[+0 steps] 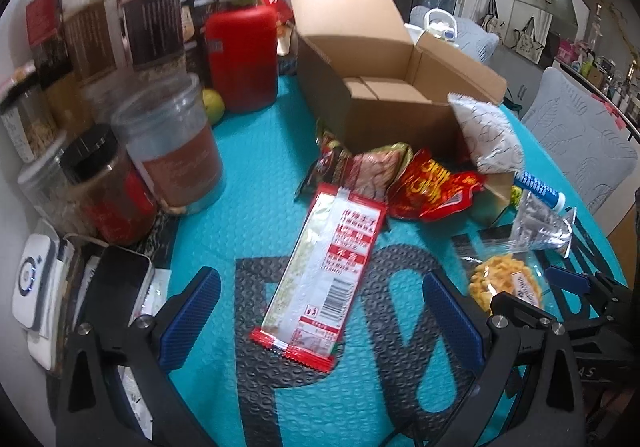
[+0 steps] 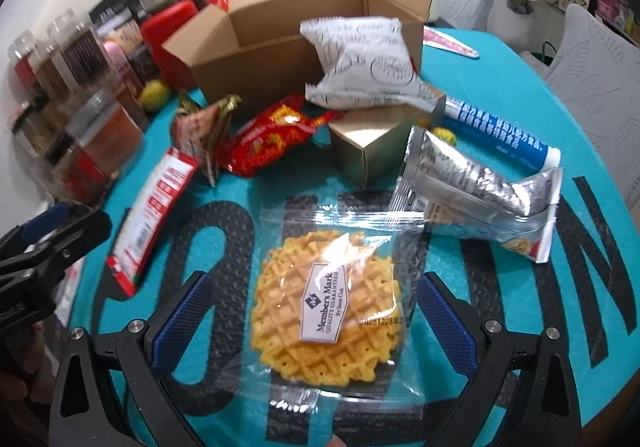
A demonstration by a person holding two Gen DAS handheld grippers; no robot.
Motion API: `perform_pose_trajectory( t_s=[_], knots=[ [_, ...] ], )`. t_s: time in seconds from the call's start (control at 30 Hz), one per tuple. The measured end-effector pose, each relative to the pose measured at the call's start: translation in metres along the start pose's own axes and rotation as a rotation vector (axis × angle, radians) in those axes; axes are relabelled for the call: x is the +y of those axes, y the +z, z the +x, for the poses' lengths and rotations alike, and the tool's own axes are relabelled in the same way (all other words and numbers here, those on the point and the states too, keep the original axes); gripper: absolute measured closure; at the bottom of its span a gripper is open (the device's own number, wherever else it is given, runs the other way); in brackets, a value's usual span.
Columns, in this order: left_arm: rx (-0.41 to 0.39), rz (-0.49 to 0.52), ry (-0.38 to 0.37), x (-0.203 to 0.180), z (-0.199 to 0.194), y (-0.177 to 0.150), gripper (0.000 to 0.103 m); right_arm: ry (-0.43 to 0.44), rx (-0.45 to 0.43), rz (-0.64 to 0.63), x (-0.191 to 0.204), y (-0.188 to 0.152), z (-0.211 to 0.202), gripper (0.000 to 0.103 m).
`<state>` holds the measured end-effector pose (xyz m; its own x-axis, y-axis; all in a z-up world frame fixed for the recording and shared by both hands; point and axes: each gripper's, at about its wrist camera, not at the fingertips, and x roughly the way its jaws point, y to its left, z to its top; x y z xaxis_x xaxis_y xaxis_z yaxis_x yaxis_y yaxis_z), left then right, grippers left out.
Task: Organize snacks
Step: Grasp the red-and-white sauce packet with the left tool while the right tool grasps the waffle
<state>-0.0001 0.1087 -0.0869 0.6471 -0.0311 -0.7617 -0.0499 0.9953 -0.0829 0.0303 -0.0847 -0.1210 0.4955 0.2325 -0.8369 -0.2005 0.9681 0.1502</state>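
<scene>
An open cardboard box stands on the teal mat. Snacks lie in front of it: a long red-and-white packet, a red crinkly bag, a white pouch, a silver pouch and a clear-wrapped waffle. My left gripper is open, its fingers either side of the long packet's near end. My right gripper is open around the waffle, not clamped.
Jars and a red container crowd the mat's left side, with a lime among them. A small gold box and a blue tube lie right of the snacks. Phone at the left edge. Grey chairs behind.
</scene>
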Motion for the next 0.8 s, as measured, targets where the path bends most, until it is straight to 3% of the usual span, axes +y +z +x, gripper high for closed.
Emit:
perform_pose_trajectory(
  t_s=[0.27, 0.53, 0.67, 0.77, 0.8],
  knots=[
    [0.084, -0.001, -0.049, 0.006, 0.035, 0.001, 0.000, -0.045, 0.053, 0.004, 0.001, 0.001, 0.020, 0.000],
    [0.161, 0.031, -0.038, 0.004, 0.065, 0.004, 0.002, -0.133, 0.075, -0.048, 0.005, -0.004, 0.028, 0.000],
    [0.148, 0.094, 0.027, -0.003, 0.071, 0.006, 0.023, -0.143, 0.068, -0.052, 0.005, -0.006, 0.026, 0.002],
    [0.135, 0.105, 0.006, -0.005, 0.069, 0.007, 0.048, -0.143, 0.055, -0.067, 0.006, -0.007, 0.022, 0.015],
    [0.133, 0.112, 0.006, -0.005, 0.068, 0.007, 0.051, -0.143, 0.054, -0.067, 0.006, -0.007, 0.021, 0.018]
  ],
)
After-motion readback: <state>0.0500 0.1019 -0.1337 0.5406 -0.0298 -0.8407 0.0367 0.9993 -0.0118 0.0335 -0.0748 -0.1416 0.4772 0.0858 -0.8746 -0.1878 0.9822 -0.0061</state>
